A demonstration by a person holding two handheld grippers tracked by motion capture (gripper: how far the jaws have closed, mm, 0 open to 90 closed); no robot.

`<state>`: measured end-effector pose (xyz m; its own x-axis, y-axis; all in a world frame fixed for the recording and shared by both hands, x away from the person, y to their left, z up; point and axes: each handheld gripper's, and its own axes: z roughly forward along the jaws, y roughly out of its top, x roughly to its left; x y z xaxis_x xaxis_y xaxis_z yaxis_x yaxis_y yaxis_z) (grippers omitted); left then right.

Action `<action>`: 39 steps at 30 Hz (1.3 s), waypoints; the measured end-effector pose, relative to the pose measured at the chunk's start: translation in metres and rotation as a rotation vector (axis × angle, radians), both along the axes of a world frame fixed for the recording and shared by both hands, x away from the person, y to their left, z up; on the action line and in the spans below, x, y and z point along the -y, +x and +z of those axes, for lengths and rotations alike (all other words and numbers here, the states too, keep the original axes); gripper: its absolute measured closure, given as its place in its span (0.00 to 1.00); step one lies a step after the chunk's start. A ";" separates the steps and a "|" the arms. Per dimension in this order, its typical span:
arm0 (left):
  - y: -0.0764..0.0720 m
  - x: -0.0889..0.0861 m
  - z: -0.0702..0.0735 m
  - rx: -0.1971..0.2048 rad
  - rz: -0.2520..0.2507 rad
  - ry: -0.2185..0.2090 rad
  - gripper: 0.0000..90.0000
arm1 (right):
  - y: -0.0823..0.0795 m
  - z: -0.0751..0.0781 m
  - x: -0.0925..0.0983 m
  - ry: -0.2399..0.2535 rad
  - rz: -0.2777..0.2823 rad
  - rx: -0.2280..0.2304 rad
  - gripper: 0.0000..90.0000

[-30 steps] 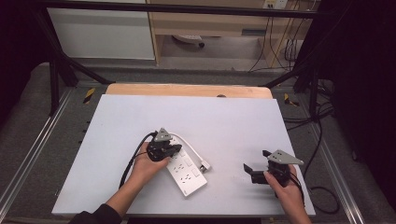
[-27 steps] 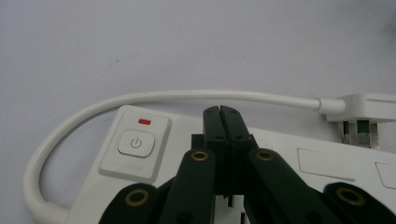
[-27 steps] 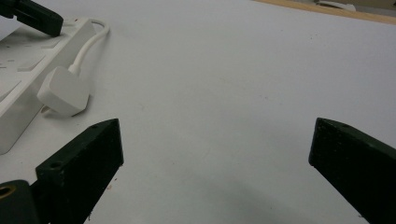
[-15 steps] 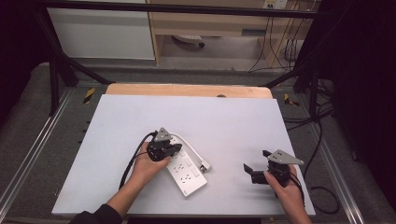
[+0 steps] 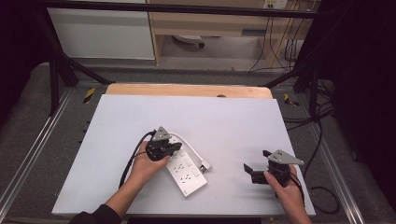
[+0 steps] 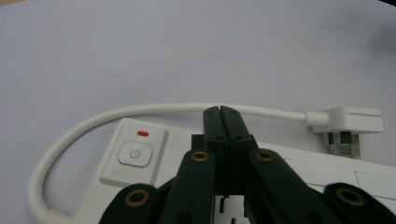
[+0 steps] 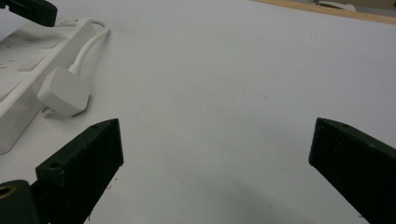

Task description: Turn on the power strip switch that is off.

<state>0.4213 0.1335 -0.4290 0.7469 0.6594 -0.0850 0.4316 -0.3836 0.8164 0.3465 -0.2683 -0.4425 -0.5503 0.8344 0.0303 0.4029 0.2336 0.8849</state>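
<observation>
Resting over the near-left part of the white table (image 5: 224, 116), the left gripper (image 5: 173, 145) has its two black jaws pressed flat together with nothing between them; in the left gripper view (image 6: 220, 111) the tips meet just above the switch end of the white power strip (image 5: 187, 172). That strip lies slantwise on the table, its switch end under the left gripper and its other end pointing toward the near edge. On the switch end sits a power button (image 6: 134, 154) with a small red light (image 6: 143, 134) just beyond it. A white cable (image 6: 93, 121) loops out from that end, curves past the jaw tips on their far side and ends in a white plug (image 5: 204, 164), which lies on the table just beside the strip's right side; the right gripper view shows the same plug (image 7: 64, 91) lying next to the strip.

Well apart to the right, near the table's near-right corner, the right gripper (image 5: 254, 172) is held low with its jaws spread wide and bare tabletop between them (image 7: 215, 140).

Compared with the earlier frames, nothing differs: both hands, both grippers, the strip and the plug sit in the same places, and the left jaws stay closed as before.
</observation>
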 end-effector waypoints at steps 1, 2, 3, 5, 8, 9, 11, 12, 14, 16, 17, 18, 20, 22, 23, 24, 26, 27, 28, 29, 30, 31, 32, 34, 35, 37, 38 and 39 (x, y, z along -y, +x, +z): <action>0.000 0.000 0.001 0.003 0.000 -0.005 1.00 | 0.000 0.000 0.000 0.000 0.000 0.000 0.04; -0.001 0.000 0.001 0.006 -0.001 -0.006 1.00 | 0.000 0.000 0.000 0.000 0.000 0.000 0.04; -0.001 0.000 0.002 0.007 0.000 -0.011 1.00 | 0.000 0.000 0.000 0.000 0.000 0.000 0.04; -0.001 -0.001 0.003 0.008 -0.002 -0.011 1.00 | 0.000 0.000 0.000 -0.002 0.001 0.002 0.04; -0.001 -0.001 0.004 0.011 -0.002 -0.015 1.00 | 0.000 0.000 0.000 -0.002 0.000 0.001 0.04; -0.001 -0.001 0.005 0.012 -0.002 -0.019 1.00 | 0.000 0.000 0.000 -0.001 0.000 0.001 0.04; -0.001 -0.002 0.006 0.016 -0.003 -0.025 1.00 | 0.000 0.000 0.000 -0.002 0.000 0.001 0.04; -0.001 -0.002 0.007 0.019 -0.001 -0.029 1.00 | 0.000 0.000 0.000 -0.002 0.000 0.001 0.04; -0.002 -0.002 0.008 0.032 0.002 -0.035 1.00 | 0.000 0.000 0.000 -0.002 0.000 0.000 0.04; -0.002 -0.002 0.010 0.045 0.001 -0.039 1.00 | 0.000 0.000 0.000 -0.002 0.000 0.001 0.04; -0.002 -0.002 0.010 0.047 0.006 -0.040 0.97 | 0.000 0.000 0.000 -0.002 0.000 0.001 0.04; -0.002 -0.002 0.011 0.049 0.010 -0.042 0.94 | 0.000 0.000 0.000 -0.001 0.000 0.001 0.04; -0.002 -0.002 0.011 0.052 0.012 -0.049 0.91 | 0.000 0.000 0.000 -0.002 0.000 0.001 0.04; -0.002 -0.003 0.012 0.055 0.015 -0.050 0.87 | 0.000 0.000 0.000 0.000 0.000 -0.001 0.04; -0.002 -0.003 0.012 0.056 0.019 -0.053 0.86 | 0.000 0.000 0.000 0.000 0.000 0.000 0.04; -0.002 -0.003 0.012 0.057 0.022 -0.058 0.83 | 0.000 0.000 0.000 0.000 0.000 0.000 0.04; -0.002 -0.004 0.013 0.061 0.024 -0.064 0.81 | 0.000 0.000 0.000 -0.002 0.000 0.001 0.04; -0.002 -0.004 0.013 0.064 0.025 -0.067 0.79 | 0.000 0.000 0.000 -0.002 0.000 0.001 0.04; -0.002 -0.004 0.013 0.064 0.026 -0.070 0.77 | 0.000 0.000 0.000 -0.002 0.000 0.000 0.04; -0.002 -0.003 0.013 0.063 0.026 -0.074 0.75 | 0.000 0.000 0.000 -0.002 0.001 0.000 0.04; -0.002 -0.003 0.013 0.064 0.028 -0.074 0.72 | 0.000 0.000 0.000 -0.003 0.001 0.000 0.04; -0.002 -0.003 0.014 0.067 0.033 -0.074 0.70 | 0.000 0.000 0.000 -0.002 0.001 0.000 0.04; -0.002 -0.004 0.014 0.070 0.037 -0.073 0.67 | 0.000 0.000 0.000 -0.002 0.000 0.001 0.04; -0.001 -0.004 0.015 0.076 0.051 -0.083 0.59 | 0.000 0.000 0.000 -0.002 0.000 0.000 0.04; -0.001 -0.004 0.015 0.080 0.057 -0.091 0.55 | 0.000 0.000 0.000 -0.003 0.000 0.000 0.04; -0.001 -0.005 0.016 0.088 0.063 -0.098 0.49 | 0.000 0.000 0.000 -0.003 0.000 0.000 0.04; -0.001 -0.005 0.017 0.093 0.064 -0.104 0.45 | 0.000 0.000 0.000 -0.003 0.001 0.000 0.04; -0.002 -0.005 0.017 0.097 0.069 -0.105 0.41 | 0.000 0.000 0.000 -0.003 0.001 0.000 0.04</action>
<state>0.4198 0.1381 -0.4116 0.7082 0.7008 -0.0857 0.3712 -0.2663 0.8896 0.3466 -0.2681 -0.4427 -0.5511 0.8339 0.0280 0.4024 0.2363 0.8844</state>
